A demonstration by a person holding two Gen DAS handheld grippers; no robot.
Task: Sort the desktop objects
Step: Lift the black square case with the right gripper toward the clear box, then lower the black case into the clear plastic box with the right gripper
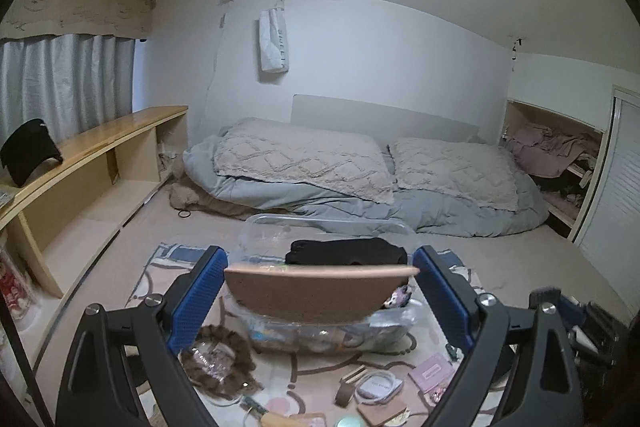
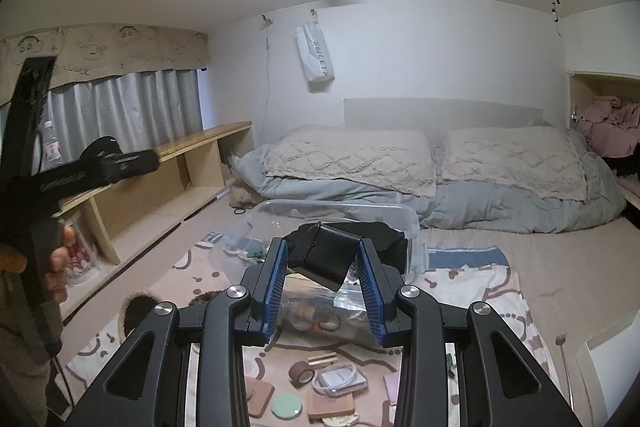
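My left gripper (image 1: 318,267) is shut on a round cork coaster (image 1: 312,293), held level above the clear plastic storage bin (image 1: 332,335). My right gripper (image 2: 322,257) is shut on a black box-shaped object (image 2: 328,255), tilted, above the same clear bin (image 2: 340,211). The bin holds black fabric (image 1: 348,251) and small items. Below on the patterned mat (image 2: 460,291) lie a brown tape roll (image 2: 301,373), a white cable on a case (image 2: 339,379), cork coasters (image 2: 258,397), a green disc (image 2: 286,407) and a pink card (image 1: 432,371).
A furry brown ring (image 1: 218,363) lies left of the bin. A low wooden shelf (image 1: 100,155) runs along the left wall. Bedding with two pillows (image 1: 360,171) lies behind the bin. The other hand-held gripper (image 2: 80,171) shows at the left of the right wrist view.
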